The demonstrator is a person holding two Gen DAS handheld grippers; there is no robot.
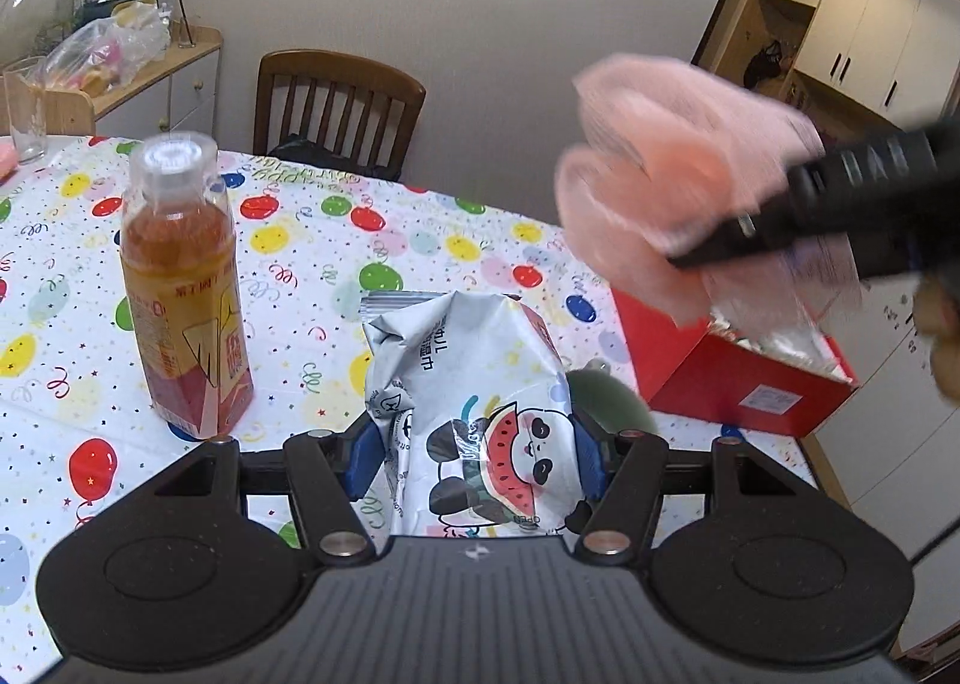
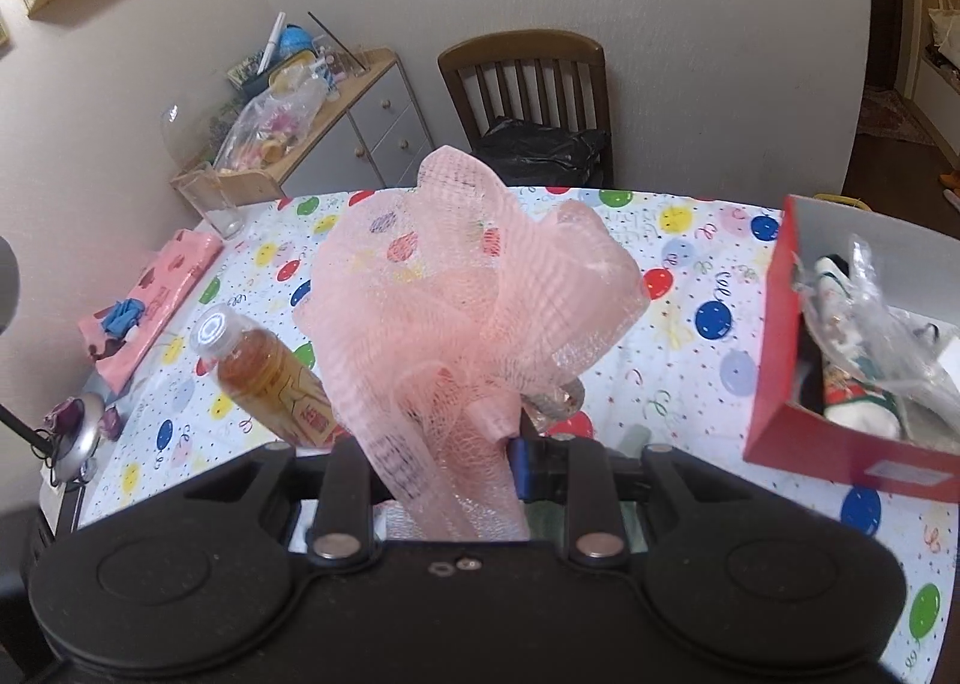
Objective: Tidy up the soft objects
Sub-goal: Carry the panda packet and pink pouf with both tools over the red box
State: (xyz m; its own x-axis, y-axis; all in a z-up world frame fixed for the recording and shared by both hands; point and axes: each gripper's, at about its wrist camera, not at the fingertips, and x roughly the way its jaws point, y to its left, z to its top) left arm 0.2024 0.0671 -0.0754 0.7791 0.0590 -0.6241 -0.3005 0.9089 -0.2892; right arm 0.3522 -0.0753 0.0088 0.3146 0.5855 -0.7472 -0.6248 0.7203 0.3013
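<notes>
My left gripper point(image 1: 480, 447) is shut on a white wet-wipe pack point(image 1: 474, 378) printed with a panda and a watermelon slice, held just above the balloon-print tablecloth point(image 1: 312, 240). My right gripper point(image 2: 447, 462) is shut on the stem of a pink mesh bath puff point(image 2: 474, 276), which is lifted above the table. In the left wrist view the puff point(image 1: 672, 168) and the blurred right gripper point(image 1: 720, 240) hang over the open red box point(image 1: 720, 378). That red box point(image 2: 774, 354) stands at the right table edge with bagged soft items inside.
A tea bottle point(image 1: 180, 288) stands upright left of the pack. A dark green object point(image 1: 606, 390) lies behind the pack, partly hidden. A pink bag point(image 2: 162, 294) and a glass point(image 2: 210, 198) sit at the far left. A wooden chair point(image 2: 528, 78) stands behind the table.
</notes>
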